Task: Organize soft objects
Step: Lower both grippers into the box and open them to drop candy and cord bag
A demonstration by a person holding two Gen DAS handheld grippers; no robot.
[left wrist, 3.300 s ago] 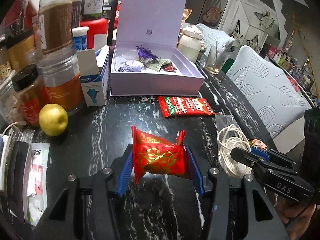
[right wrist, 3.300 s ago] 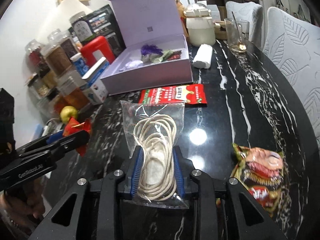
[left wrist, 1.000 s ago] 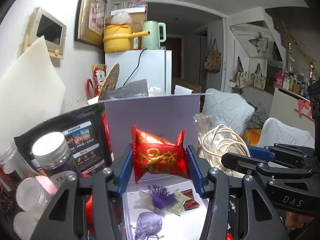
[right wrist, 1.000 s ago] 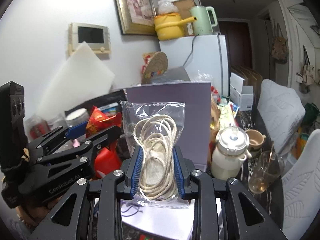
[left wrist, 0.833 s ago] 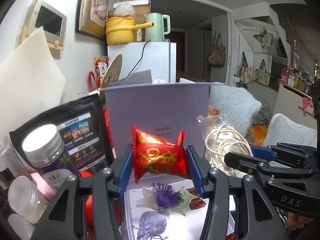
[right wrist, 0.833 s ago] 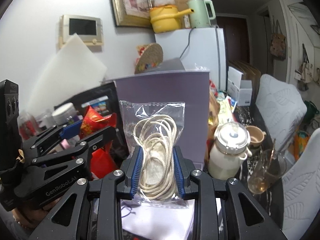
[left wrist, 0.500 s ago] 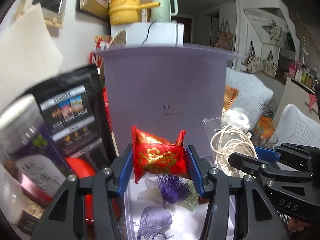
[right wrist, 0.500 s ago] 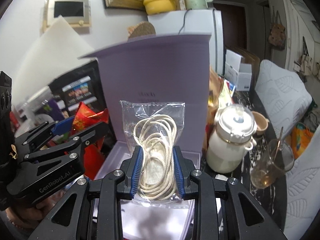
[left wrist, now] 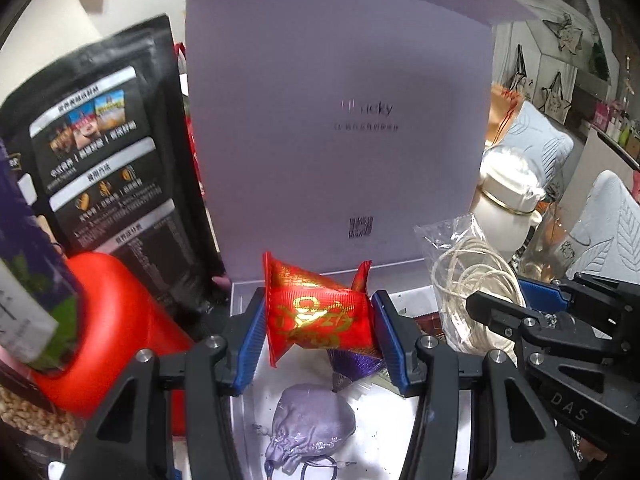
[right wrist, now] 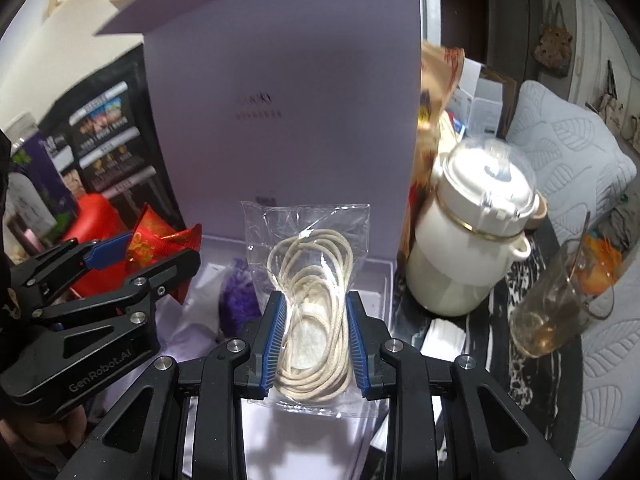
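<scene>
My left gripper (left wrist: 320, 320) is shut on a red packet with gold print (left wrist: 316, 314), held just above the open lilac box (left wrist: 340, 120). Beside it on the right, my right gripper (right wrist: 314, 312) is shut on a clear bag of white cord (right wrist: 312, 280), also over the box. Each gripper shows in the other's view: the right gripper (left wrist: 500, 308) and the left gripper (right wrist: 140, 256). On the box's white floor lie a lilac drawstring pouch (left wrist: 312, 424) and a purple tuft (right wrist: 238, 300). The raised lid fills the background.
A black snack pouch (left wrist: 96, 152) and a red container (left wrist: 116, 328) stand left of the box. To its right are a white lidded pot (right wrist: 476, 240) and a glass with a spoon (right wrist: 560, 308) on the dark marble table. Pale cushioned chairs (right wrist: 572, 148) stand beyond.
Both grippers have come down and forward towards the box with their loads still gripped. The lid now fills the view, and the wall, fridge and kettle have slid out of frame.
</scene>
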